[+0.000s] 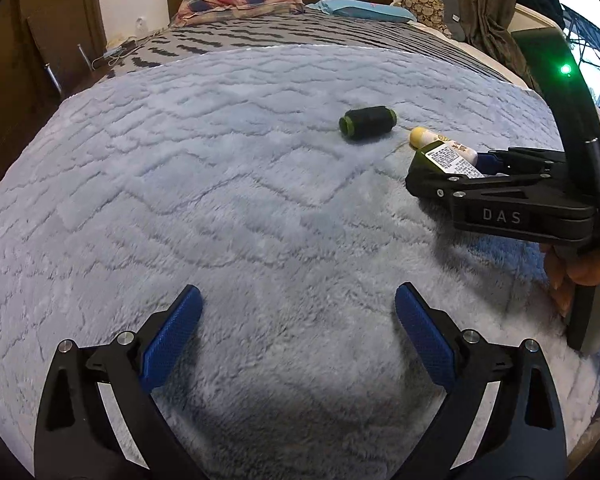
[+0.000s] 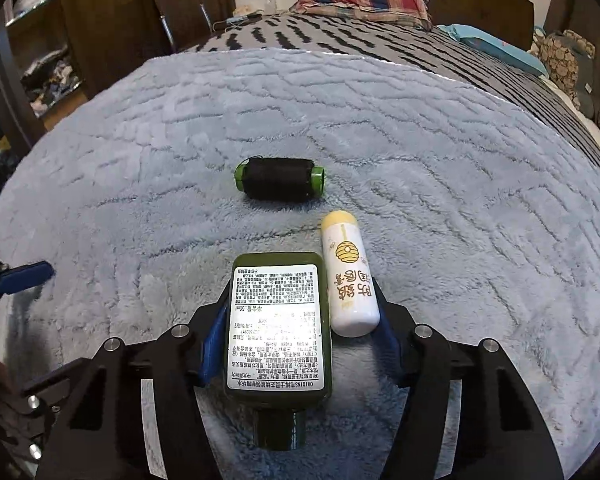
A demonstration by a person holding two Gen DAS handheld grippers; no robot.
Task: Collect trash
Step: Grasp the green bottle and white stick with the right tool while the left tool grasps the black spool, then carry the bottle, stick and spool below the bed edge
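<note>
- Green bottle (image 2: pixel 278 326) + white tube (image 2: pixel 350 276) between R gripper (image 2: pixel 296 332) pads, jaws closed on both.
- L gripper (image 1: pixel 298 320) wide, nothing held.
- Spool (image 2: pixel 279 179) lies apart on blanket (image 2: pixel 440 160).

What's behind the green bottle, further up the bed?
Past the green bottle lies a black thread spool on the blue blanket; the white lip balm tube lies beside the bottle. What's under the bottle is hidden.
</note>
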